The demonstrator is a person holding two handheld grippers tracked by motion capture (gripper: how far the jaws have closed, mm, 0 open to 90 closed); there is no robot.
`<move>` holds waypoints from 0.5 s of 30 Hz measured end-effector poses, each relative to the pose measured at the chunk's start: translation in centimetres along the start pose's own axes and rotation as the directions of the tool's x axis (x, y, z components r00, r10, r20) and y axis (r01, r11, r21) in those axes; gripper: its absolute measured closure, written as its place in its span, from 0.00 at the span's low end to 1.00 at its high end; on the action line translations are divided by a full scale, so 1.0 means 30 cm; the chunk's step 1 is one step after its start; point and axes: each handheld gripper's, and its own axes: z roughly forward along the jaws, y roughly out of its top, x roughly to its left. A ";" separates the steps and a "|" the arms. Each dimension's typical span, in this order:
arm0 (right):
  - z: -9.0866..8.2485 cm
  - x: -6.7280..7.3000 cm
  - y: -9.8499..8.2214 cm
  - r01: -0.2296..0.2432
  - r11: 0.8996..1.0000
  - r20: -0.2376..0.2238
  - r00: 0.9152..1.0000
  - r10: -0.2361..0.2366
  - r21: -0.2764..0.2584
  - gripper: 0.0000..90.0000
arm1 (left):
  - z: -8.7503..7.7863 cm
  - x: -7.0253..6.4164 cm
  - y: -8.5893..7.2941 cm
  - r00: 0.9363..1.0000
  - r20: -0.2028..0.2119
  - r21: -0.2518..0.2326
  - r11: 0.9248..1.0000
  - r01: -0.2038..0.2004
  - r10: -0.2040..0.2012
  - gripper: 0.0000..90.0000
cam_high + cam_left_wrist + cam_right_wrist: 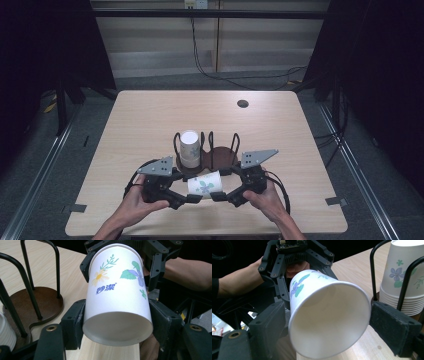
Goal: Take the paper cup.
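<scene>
Paper cup held sideways between both tongs, over the counter's near edge.

High view: flowered paper cup (204,185) lies between left tongs (189,199) and right tongs (219,196), before the wire rack (220,156). Left gripper view: jaws clamp its base end. Right gripper view: jaws clasp its open rim.

lab recording bay, lone wooden table (150,120), dark curtains (390,75), floor rails (40,165), trailing cables (235,80)
</scene>
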 end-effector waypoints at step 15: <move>0.007 -0.006 0.001 -0.025 1.000 -0.026 0.999 0.025 -0.005 0.23 | -0.001 0.006 -0.003 1.000 0.012 -0.004 1.000 0.011 -0.011 0.39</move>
